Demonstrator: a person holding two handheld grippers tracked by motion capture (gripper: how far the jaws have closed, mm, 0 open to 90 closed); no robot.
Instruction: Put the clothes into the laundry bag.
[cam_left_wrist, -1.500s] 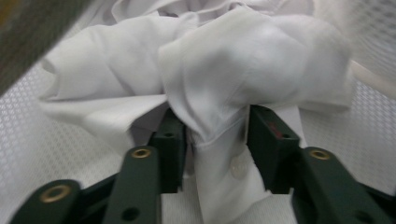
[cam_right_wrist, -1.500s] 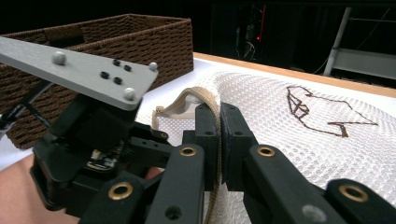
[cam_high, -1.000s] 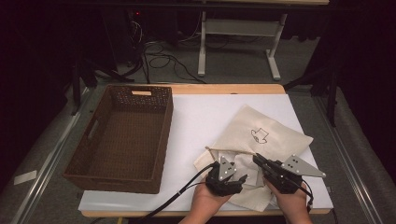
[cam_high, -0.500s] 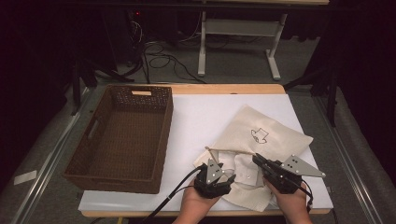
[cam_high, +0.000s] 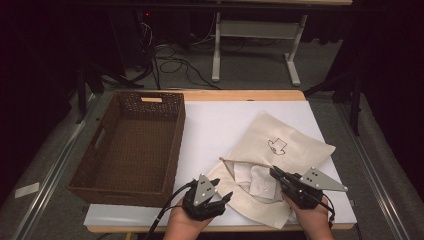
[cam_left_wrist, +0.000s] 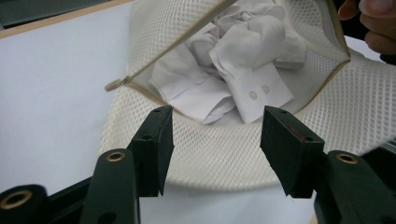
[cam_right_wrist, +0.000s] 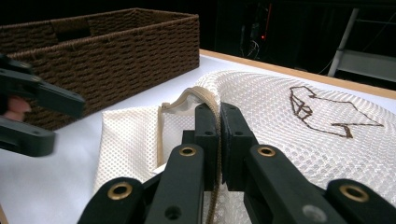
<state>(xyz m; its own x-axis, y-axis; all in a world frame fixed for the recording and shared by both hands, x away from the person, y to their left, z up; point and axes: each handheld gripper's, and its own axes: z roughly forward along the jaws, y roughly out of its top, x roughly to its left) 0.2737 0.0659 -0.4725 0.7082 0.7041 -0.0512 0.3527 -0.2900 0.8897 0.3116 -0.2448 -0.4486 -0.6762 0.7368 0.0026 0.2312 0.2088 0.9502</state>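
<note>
A cream mesh laundry bag (cam_high: 287, 145) with a dark line drawing lies on the white table cover, its mouth held wide. A crumpled white shirt (cam_high: 255, 182) with a buttoned cuff (cam_left_wrist: 254, 91) lies inside. My right gripper (cam_high: 274, 172) is shut on the bag's upper zip edge (cam_right_wrist: 205, 98) and holds it up. Near the front edge, my left gripper (cam_high: 223, 197) is open just outside the mouth. Its jaws have just been closing a little, with nothing between them (cam_left_wrist: 215, 119).
A brown woven basket (cam_high: 172, 150) stands at the left of the table, close to the left gripper (cam_right_wrist: 28, 112). White cover (cam_high: 215, 120) stretches behind the bag. Beyond the table are cables and a metal stand (cam_high: 250, 30) on the dark floor.
My left gripper has drawn back to the left, away from the bag's mouth and toward the basket's near corner. The right gripper and the lifted bag edge have stayed put.
</note>
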